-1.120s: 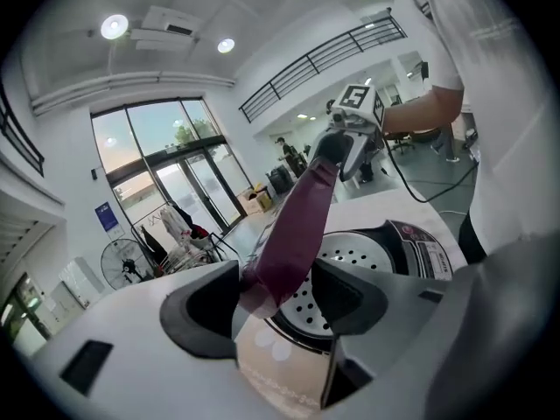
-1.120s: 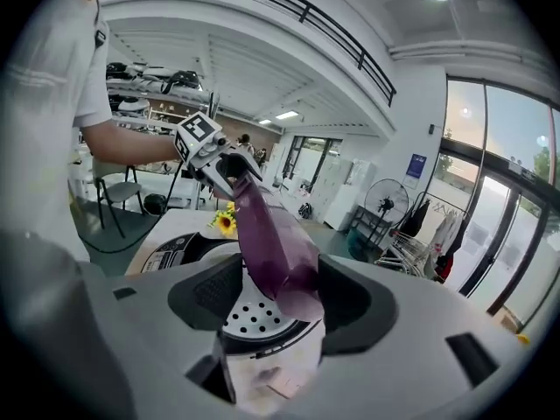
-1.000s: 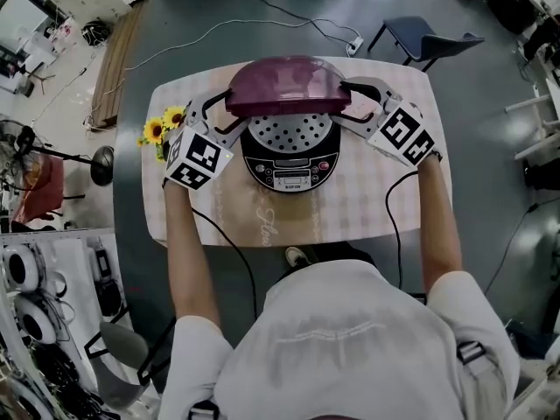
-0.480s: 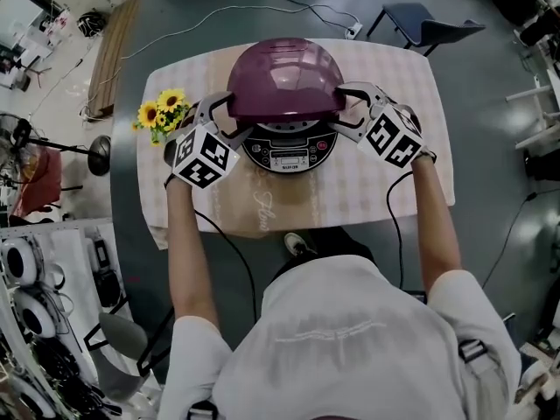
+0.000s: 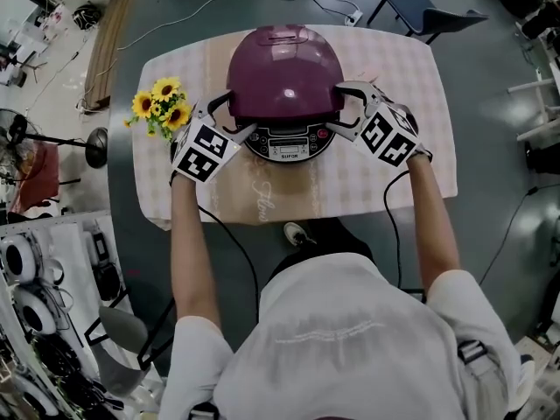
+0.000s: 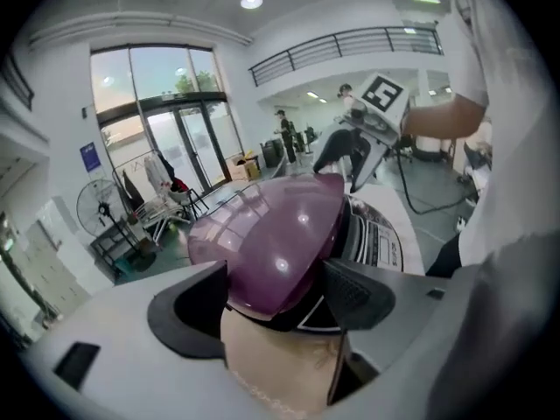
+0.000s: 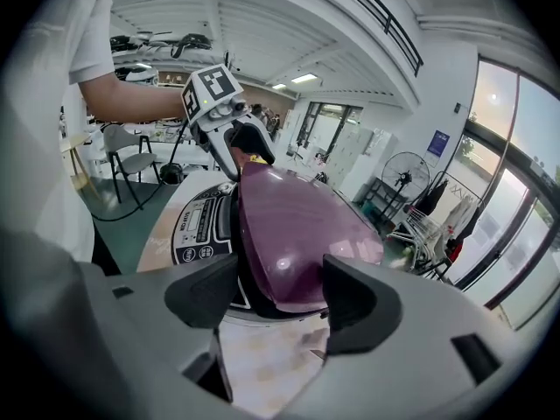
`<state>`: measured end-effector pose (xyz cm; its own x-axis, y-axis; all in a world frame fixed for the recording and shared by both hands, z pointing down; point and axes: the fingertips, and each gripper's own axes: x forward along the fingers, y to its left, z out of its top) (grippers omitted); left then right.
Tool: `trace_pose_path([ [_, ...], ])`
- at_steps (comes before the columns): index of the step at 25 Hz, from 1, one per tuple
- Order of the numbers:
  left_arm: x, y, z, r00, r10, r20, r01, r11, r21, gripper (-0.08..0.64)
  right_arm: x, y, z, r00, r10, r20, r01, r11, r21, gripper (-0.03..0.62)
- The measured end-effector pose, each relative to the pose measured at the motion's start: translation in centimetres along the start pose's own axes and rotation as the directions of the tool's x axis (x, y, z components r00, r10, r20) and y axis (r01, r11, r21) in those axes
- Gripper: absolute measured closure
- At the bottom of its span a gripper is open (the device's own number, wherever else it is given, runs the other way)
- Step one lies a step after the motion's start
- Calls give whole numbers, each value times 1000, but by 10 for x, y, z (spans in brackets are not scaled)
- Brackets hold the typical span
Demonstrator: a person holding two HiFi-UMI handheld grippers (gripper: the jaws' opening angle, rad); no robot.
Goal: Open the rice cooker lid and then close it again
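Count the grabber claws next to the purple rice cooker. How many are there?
2. The left gripper is at the lid's left edge, the right gripper at its right edge. Each one's jaws are opening with the lid's rim between them. None seem hidden.

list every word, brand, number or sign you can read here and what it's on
"SUPOR": on the control panel of the rice cooker.
Button labels on that panel: too small to read.
Cursive word on the tablecloth: too blurred to read.
Blue wall sign by the glass doors: too small to read.
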<state>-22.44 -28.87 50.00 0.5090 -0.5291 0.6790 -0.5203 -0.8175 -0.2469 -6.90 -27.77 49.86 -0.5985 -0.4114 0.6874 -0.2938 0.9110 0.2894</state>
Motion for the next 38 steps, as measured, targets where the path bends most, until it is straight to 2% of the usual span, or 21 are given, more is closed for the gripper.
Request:
trace_pose_path([
  [3,1,-2,2,998,-24,61,30,995,-100,216,2,2,2,1000,-7,27,6,999,37,278],
  [7,2,-4,-1,997,-41,68,49,990,-130,213,4,3,2,998,1,56,-8,994,114,278],
  [13,8,-16,-7,991,-107,79,120,976,-183,186,11,10,-6,998,24,52,-33,984,178,278],
  [17,10,-18,-9,989,-120,91,136,968,-210,187,15,9,-10,997,37,69,-51,973,226,284],
  [20,9,-15,-7,982,-119,143,156,947,-280,187,15,4,-10,993,39,111,-72,947,314,289],
  [23,7,-10,-5,977,-98,189,162,918,-363,189,14,-4,-10,987,17,157,-83,902,424,335],
  [25,7,-4,-5,979,-60,197,136,905,-403,201,13,-7,-10,986,-1,167,-75,890,449,344],
  [27,8,2,-5,981,-6,193,91,894,-438,257,13,-8,-10,987,-16,161,-59,889,454,350],
  [31,11,2,-9,985,37,169,43,893,-447,264,17,-6,-11,990,-45,137,-23,888,460,345],
  [38,11,2,-9,981,62,186,30,892,-451,262,17,-6,-12,989,-68,132,-2,883,469,345],
])
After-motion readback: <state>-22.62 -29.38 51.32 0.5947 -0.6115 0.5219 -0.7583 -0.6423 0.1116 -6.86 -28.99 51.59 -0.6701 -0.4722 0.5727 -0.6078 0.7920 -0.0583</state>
